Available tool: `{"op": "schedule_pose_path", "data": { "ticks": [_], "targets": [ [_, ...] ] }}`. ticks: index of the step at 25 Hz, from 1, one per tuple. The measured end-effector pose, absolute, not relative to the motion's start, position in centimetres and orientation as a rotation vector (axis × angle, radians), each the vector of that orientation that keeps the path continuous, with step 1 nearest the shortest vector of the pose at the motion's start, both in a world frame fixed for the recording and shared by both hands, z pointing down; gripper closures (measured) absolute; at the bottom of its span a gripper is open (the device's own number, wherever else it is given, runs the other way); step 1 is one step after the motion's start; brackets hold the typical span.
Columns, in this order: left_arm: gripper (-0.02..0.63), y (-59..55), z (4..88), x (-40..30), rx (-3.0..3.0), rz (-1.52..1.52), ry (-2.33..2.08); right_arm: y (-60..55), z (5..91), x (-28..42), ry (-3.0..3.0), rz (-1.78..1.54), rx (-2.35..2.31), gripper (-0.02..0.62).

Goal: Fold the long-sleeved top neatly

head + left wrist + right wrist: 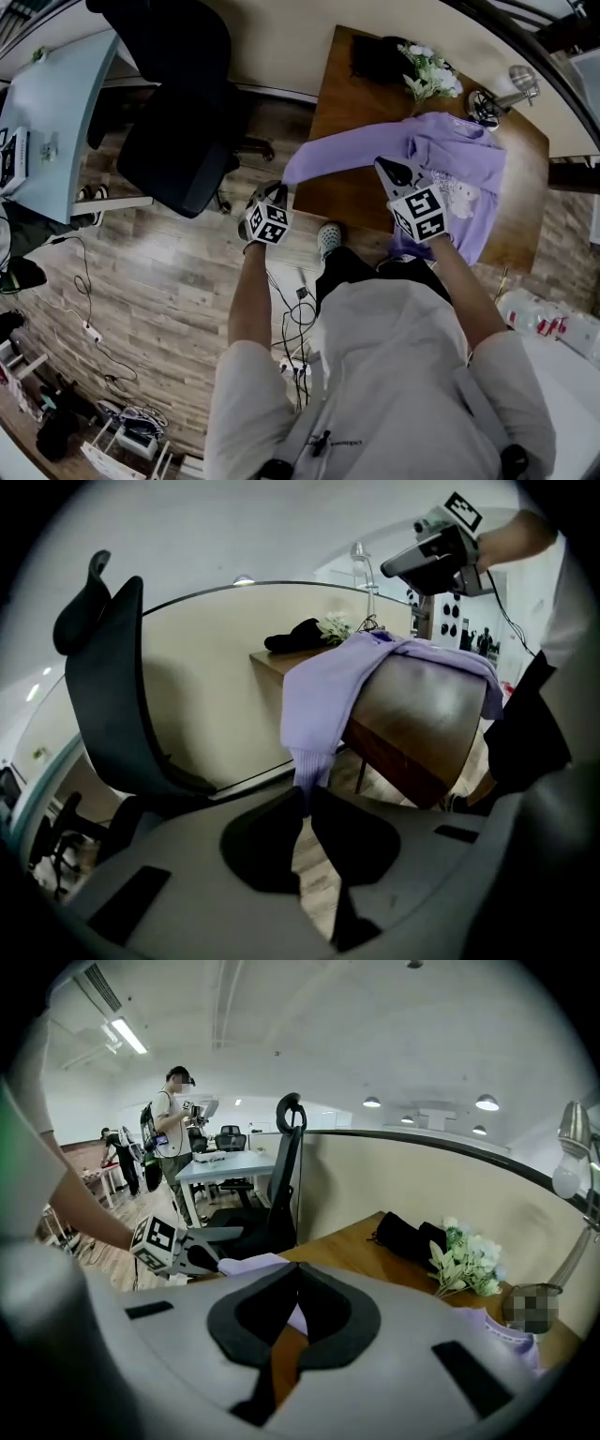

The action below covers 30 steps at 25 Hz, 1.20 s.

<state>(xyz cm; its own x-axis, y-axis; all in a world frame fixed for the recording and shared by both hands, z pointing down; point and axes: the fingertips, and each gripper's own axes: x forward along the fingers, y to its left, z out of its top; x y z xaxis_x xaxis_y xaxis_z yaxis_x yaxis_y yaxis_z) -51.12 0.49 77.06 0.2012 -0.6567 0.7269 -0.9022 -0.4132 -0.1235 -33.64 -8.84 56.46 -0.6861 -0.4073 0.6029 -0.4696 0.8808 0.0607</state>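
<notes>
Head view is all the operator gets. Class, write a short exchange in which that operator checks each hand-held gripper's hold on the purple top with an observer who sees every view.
Operator: Does the left hand-held gripper have the sleeve?
Observer: Yes. Its own view shows the ribbed cuff pinched between its closed tips.
Operator: And the right hand-held gripper?
Observer: Its jaws are shut, and a fold of the top runs up to where they meet.
</notes>
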Motion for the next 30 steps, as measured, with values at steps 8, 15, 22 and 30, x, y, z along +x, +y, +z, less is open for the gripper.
{"op": "schedule_pose_path", "data": {
  "ticks": [8,15,22,30],
  "targets": [
    [0.563,-0.7,70.1,-54.7,2.288,1.635,-1.521,-6.3,55.8,-38.1,-2.487,0.124,0.509,0.592],
    [0.563,-3.9,59.7,-54.0,2.438,2.014,-1.531,-4.6,52.5,-42.5,-2.56,0.018,0.384,0.57],
    [0.563,-6.0,53.0,-49.7,2.556,2.362,-1.341,-3.4,49.9,-47.1,-2.489,-0.272,0.217,0.412],
    [0.561,-6.5,49.7,-46.1,2.644,2.465,-1.383,-5.9,49.7,-47.4,-2.345,-0.408,0.295,0.532]
  ]
}}
